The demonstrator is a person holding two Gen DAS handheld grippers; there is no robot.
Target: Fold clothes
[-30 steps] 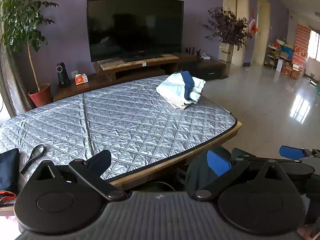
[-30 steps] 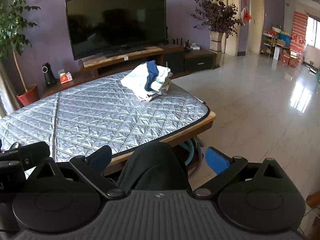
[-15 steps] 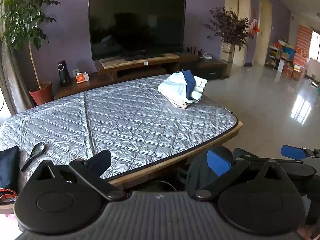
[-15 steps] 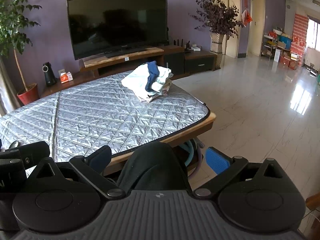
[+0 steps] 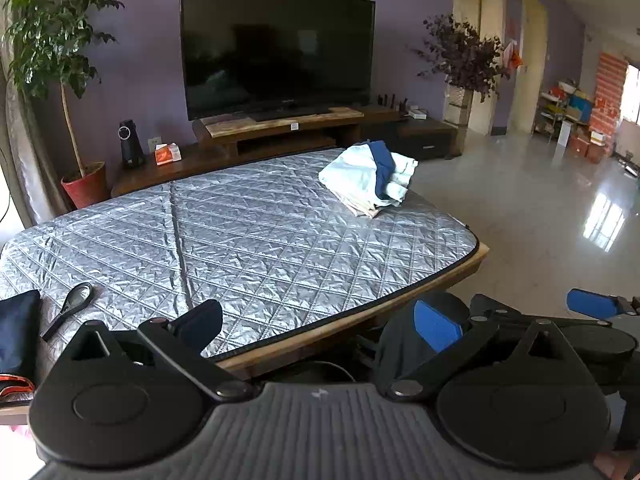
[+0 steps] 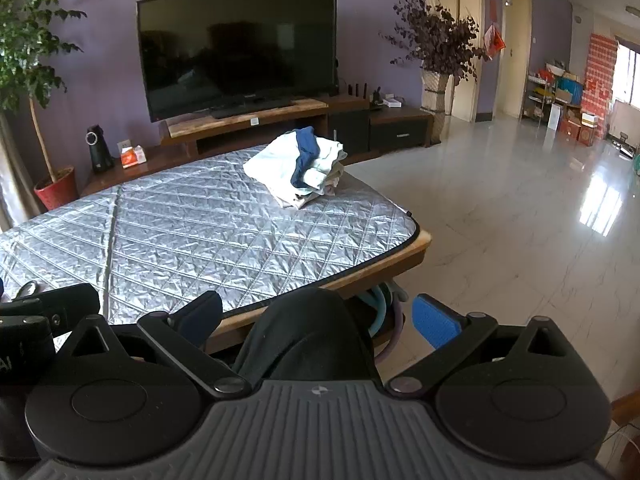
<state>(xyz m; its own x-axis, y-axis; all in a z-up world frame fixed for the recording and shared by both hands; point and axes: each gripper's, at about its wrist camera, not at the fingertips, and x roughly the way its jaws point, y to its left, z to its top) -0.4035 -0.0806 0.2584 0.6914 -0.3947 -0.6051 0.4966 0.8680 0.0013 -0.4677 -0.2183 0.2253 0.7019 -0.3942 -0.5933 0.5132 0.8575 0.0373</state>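
A pile of white and beige clothes with a blue piece on top [image 5: 370, 178] lies at the far right end of the silver quilted table [image 5: 240, 232]; it also shows in the right wrist view [image 6: 298, 170]. My left gripper [image 5: 318, 322] is open and empty, held at the table's near edge. My right gripper [image 6: 316, 316] is open and empty, beside the table's near right edge above a person's dark-clad knee [image 6: 308, 336]. The right gripper's blue pad shows in the left wrist view [image 5: 590, 304].
A dark blue cloth [image 5: 16, 328] and a black magnifying glass [image 5: 70, 308] lie at the table's near left. Behind the table stand a TV [image 5: 276, 50] on a wooden stand, a potted tree [image 5: 56, 80] and a purple plant [image 6: 438, 52]. Tiled floor [image 6: 520, 220] spreads to the right.
Both views have shifted very slightly; the scene sits a little further right in frame. Both grippers stay open and nothing on the table has moved.
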